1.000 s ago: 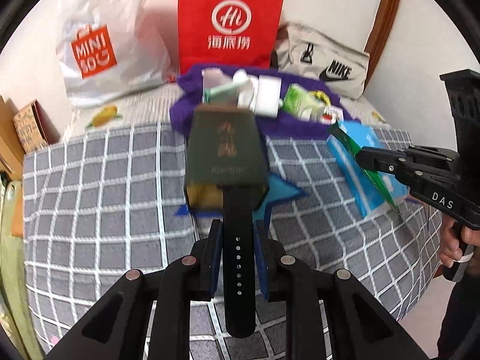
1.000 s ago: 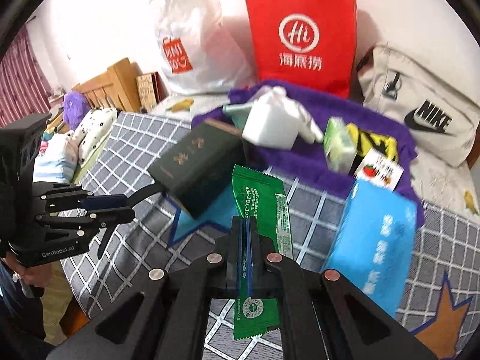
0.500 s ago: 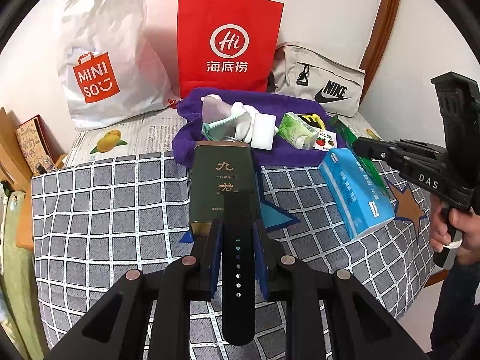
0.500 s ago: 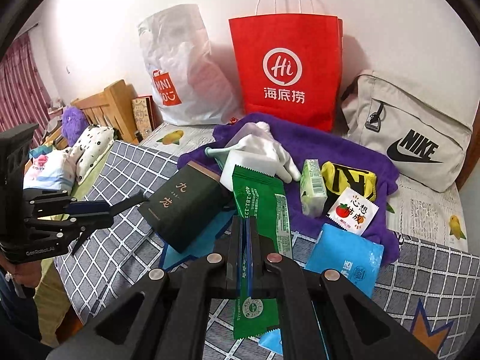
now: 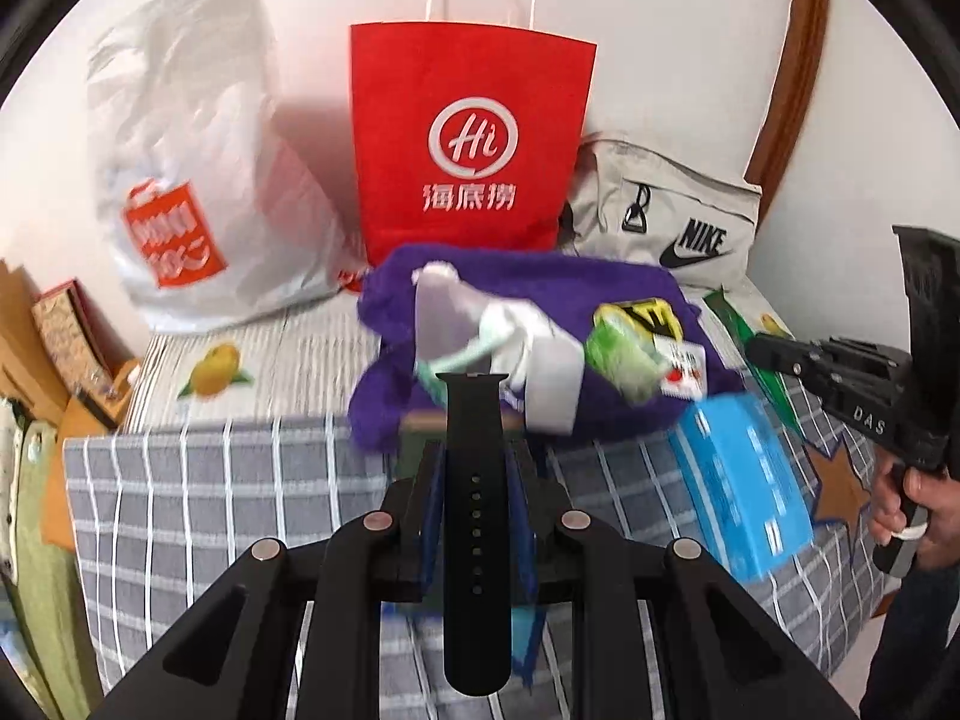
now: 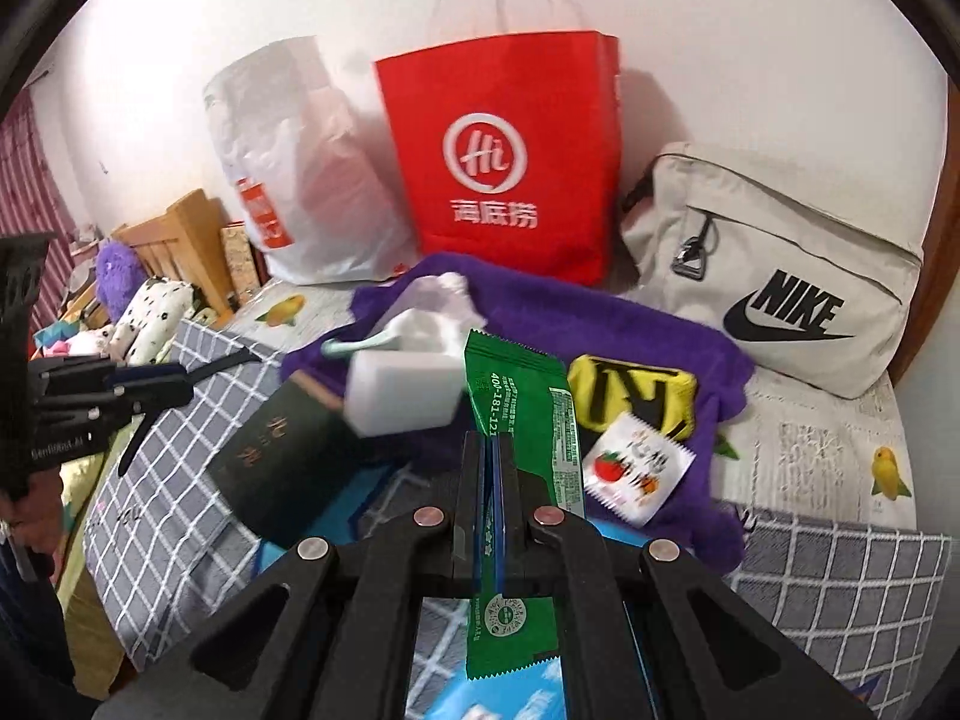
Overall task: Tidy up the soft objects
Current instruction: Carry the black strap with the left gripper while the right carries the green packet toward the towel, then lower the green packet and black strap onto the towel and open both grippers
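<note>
The black watch strap (image 5: 474, 516) stands lengthwise between the left tongs (image 5: 474, 480), pinched at its mid-length by the blue pads, its buckle end pointing away over the bed and its tail hanging toward the camera. The green sachet (image 6: 528, 450) is clamped by its long edge in the right tongs (image 6: 489, 480), whose jaws are pressed together on it; most of the packet sticks out forward and to the right, a short end below the jaws.

Both tongs tilt downward over the grey checked bedspread (image 5: 198, 480). In the left view the right tongs show at the far right, a hand (image 5: 918, 516) wrapped round the grip; in the right view the left tongs sit at the far left edge.

Beyond the strap lies the purple towel (image 5: 540, 282) carrying a white glove (image 6: 432, 312), a white block (image 6: 402, 396), a yellow pouch (image 6: 630, 396) and a small strawberry sachet (image 6: 636, 468). A dark green box (image 6: 276, 456) lies at the towel's near edge, a blue tissue pack (image 5: 744, 486) to the right. Against the wall stand a white plastic bag (image 5: 186, 180), a red paper bag (image 5: 474, 144) and a beige Nike bag (image 6: 774, 276).

Compared with a second ago, both tongs have lifted and drawn back: the green box has sunk behind the strap in the left view, and more wall shows above the bags.
</note>
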